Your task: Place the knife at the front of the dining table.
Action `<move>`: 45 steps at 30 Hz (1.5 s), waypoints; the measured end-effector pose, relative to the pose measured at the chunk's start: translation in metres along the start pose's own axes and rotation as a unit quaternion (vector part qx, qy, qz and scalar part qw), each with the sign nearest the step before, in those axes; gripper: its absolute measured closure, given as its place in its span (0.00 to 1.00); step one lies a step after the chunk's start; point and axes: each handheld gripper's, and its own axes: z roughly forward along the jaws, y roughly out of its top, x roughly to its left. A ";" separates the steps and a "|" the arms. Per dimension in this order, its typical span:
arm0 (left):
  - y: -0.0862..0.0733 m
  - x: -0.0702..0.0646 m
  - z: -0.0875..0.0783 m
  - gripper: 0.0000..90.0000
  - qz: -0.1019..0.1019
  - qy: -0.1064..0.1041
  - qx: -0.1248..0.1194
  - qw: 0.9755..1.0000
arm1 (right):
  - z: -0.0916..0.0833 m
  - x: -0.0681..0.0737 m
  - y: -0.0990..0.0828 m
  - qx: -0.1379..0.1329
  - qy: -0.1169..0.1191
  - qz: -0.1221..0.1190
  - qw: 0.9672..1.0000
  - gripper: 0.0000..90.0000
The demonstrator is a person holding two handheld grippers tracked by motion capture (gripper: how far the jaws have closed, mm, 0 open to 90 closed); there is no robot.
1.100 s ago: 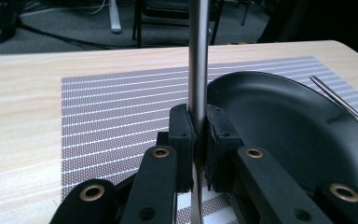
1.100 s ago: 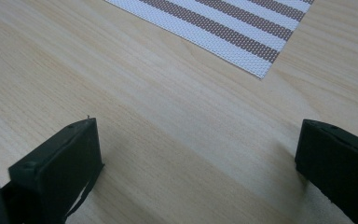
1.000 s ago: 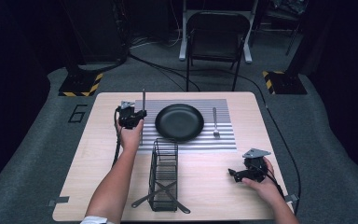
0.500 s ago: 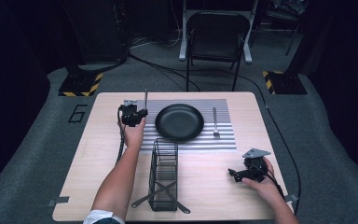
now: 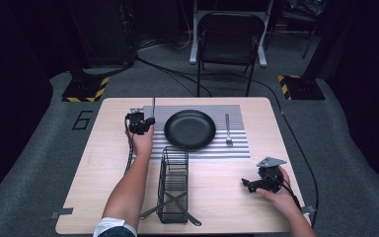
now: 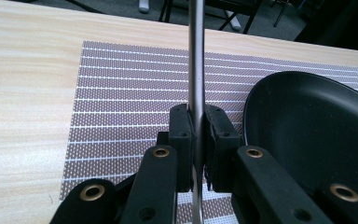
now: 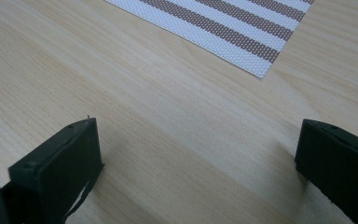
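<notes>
Two grippers: one in each hand, well apart at opposite sides of the table point(image 5: 98, 148).
Left gripper point(image 5: 145, 120): clenched on a thin metal utensil point(image 5: 153, 105); in the left gripper view the pads point(image 6: 182, 128) pinch its shaft point(image 6: 196, 60) from both sides.
Utensil: stands between the jaws and runs out past their tips, over the near-left part of the striped placemat point(image 5: 237, 148).
Black plate point(image 5: 190, 129): just to the right of the left gripper, on the placemat.
Fork point(image 5: 228, 129): beyond the plate, far from the left gripper.
Wire rack point(image 5: 173, 185): between the two hands.
Right gripper point(image 5: 249, 183): released, jaws wide apart over bare wood, nothing between them; placemat corner point(image 7: 261, 70) ahead of it.
</notes>
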 end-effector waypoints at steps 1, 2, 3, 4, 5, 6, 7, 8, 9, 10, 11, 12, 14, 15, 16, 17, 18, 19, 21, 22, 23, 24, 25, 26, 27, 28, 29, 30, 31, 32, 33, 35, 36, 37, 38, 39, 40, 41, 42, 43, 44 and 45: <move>-0.001 0.000 0.000 0.92 0.000 0.003 0.000 1.000 | 0.000 0.000 0.000 0.000 0.000 0.000 1.000 0.00; -0.001 -0.001 0.001 0.92 -0.002 0.004 0.003 1.000 | 0.000 0.000 0.000 0.000 0.000 0.000 1.000 0.00; -0.001 -0.002 0.002 0.92 -0.003 0.005 0.002 1.000 | 0.000 0.000 0.000 0.000 0.000 0.000 1.000 0.00; -0.002 -0.002 0.003 0.92 -0.001 0.005 0.006 1.000 | 0.000 0.000 0.000 0.000 0.000 0.000 1.000 0.00; -0.002 -0.003 0.003 0.92 -0.003 0.008 0.005 1.000 | 0.000 0.000 0.000 0.000 0.000 0.000 1.000 0.00; -0.002 -0.003 0.004 0.92 -0.009 0.006 0.006 1.000 | 0.000 0.000 0.000 0.000 0.000 0.000 1.000 0.00; -0.002 -0.002 0.005 0.92 -0.016 0.004 0.003 1.000 | 0.000 0.000 0.000 0.000 0.000 0.000 1.000 0.00; -0.003 -0.002 0.006 0.92 -0.020 0.006 0.005 1.000 | 0.000 0.000 0.000 0.000 0.000 0.000 1.000 0.00; -0.003 -0.001 0.007 0.92 -0.024 0.007 0.009 1.000 | 0.000 0.000 0.000 0.000 0.000 0.000 1.000 0.00; -0.003 -0.001 0.009 0.92 -0.026 0.008 0.008 1.000 | 0.000 0.000 0.000 0.000 0.000 0.000 1.000 0.00; -0.003 -0.001 0.010 0.92 -0.025 0.010 0.014 1.000 | 0.000 0.000 0.000 0.000 0.000 0.000 1.000 0.00; -0.003 -0.002 0.011 0.92 -0.025 0.012 0.013 1.000 | 0.000 0.000 0.000 0.000 0.000 0.000 1.000 0.00; -0.002 -0.003 0.013 0.92 -0.024 0.014 0.017 0.999 | 0.000 0.000 0.000 0.000 0.000 0.000 1.000 0.00; -0.002 -0.003 0.014 0.92 -0.026 0.014 0.018 0.999 | 0.000 0.000 0.000 0.000 0.000 0.000 1.000 0.00; -0.003 -0.004 0.016 0.92 -0.024 0.016 0.018 0.999 | 0.000 0.000 0.000 0.000 0.000 0.000 1.000 0.00; -0.003 -0.004 0.017 0.92 -0.027 0.018 0.019 0.999 | 0.000 0.000 0.000 0.000 0.000 0.000 1.000 0.00; -0.003 -0.005 0.018 0.92 -0.029 0.018 0.020 0.999 | 0.000 0.000 0.000 0.000 0.000 0.000 1.000 0.00; -0.004 -0.005 0.019 0.92 -0.031 0.019 0.020 0.999 | 0.000 0.000 0.000 0.000 0.000 0.000 1.000 0.00; -0.005 -0.004 0.021 0.92 -0.038 0.018 0.020 0.999 | 0.000 0.000 0.000 0.000 0.000 0.000 1.000 0.00; -0.006 -0.003 0.022 0.92 -0.042 0.017 0.022 0.999 | 0.000 0.000 0.000 0.000 0.000 -0.001 1.000 0.00; -0.007 -0.002 0.023 0.92 -0.044 0.018 0.023 0.999 | 0.000 0.000 0.000 0.000 0.001 -0.001 1.000 0.00; -0.008 -0.002 0.023 0.92 -0.048 0.021 0.024 0.998 | 0.000 0.000 0.000 0.000 0.001 -0.001 1.000 0.00; -0.008 -0.001 0.024 0.92 -0.052 0.021 0.027 0.998 | 0.000 0.000 0.000 0.000 0.001 -0.001 1.000 0.00; -0.009 0.000 0.024 0.92 -0.054 0.017 0.031 0.998 | 0.000 0.000 0.000 0.000 0.001 -0.001 1.000 0.00; -0.009 0.000 0.025 0.92 -0.057 0.019 0.030 0.998 | 0.000 0.000 0.000 0.000 0.001 -0.001 1.000 0.00; -0.009 0.000 0.025 0.92 -0.060 0.020 0.032 0.997 | 0.000 0.000 0.000 0.000 0.001 -0.001 1.000 0.00; -0.010 0.000 0.026 0.92 -0.063 0.021 0.032 0.997 | 0.000 0.000 0.000 0.000 0.001 -0.001 1.000 0.00; -0.010 0.001 0.026 0.92 -0.064 0.022 0.032 0.997 | 0.000 0.000 0.000 0.000 0.001 -0.001 1.000 0.00; -0.011 0.001 0.026 0.92 -0.068 0.024 0.032 0.997 | 0.000 0.000 0.000 0.000 0.001 -0.001 1.000 0.00; -0.011 0.001 0.027 0.92 -0.070 0.025 0.031 0.997 | 0.000 0.000 0.000 0.000 0.001 -0.001 1.000 0.00; -0.011 0.001 0.027 0.92 -0.072 0.027 0.031 0.997 | 0.000 0.000 0.000 0.000 0.001 -0.001 1.000 0.00; -0.012 0.002 0.028 0.92 -0.073 0.030 0.029 0.996 | 0.000 0.000 0.000 0.000 0.001 -0.001 1.000 0.00; -0.013 0.002 0.029 0.92 -0.074 0.032 0.029 0.996 | 0.000 0.000 0.000 0.000 0.001 -0.001 1.000 0.00; -0.013 0.002 0.029 0.92 -0.075 0.031 0.033 0.996 | 0.000 0.000 0.000 0.000 0.001 -0.001 1.000 0.00; -0.014 0.003 0.029 0.92 -0.075 0.034 0.036 0.996 | 0.000 0.000 0.000 0.000 0.001 -0.001 1.000 0.00; -0.014 0.003 0.029 0.92 -0.076 0.035 0.036 0.996 | 0.000 0.000 0.000 0.000 0.001 -0.001 1.000 0.00; -0.014 0.004 0.030 0.92 -0.078 0.033 0.037 0.996 | 0.000 0.000 0.000 0.000 0.001 -0.001 1.000 0.00; -0.015 0.004 0.030 0.92 -0.082 0.033 0.036 0.995 | 0.000 0.000 0.000 0.000 0.001 -0.001 1.000 0.00; -0.014 0.004 0.031 0.92 -0.083 0.034 0.036 0.995 | 0.000 0.000 0.000 0.000 0.001 -0.001 1.000 0.00; -0.014 0.004 0.031 0.92 -0.084 0.035 0.039 0.995 | 0.000 0.000 0.000 0.000 0.001 -0.001 1.000 0.00; -0.014 0.004 0.031 0.92 -0.084 0.037 0.040 0.995 | 0.000 0.000 0.000 0.000 0.001 -0.001 1.000 0.00; -0.014 0.004 0.031 0.92 -0.084 0.038 0.041 0.995 | 0.000 0.000 0.000 0.000 0.001 -0.001 1.000 0.00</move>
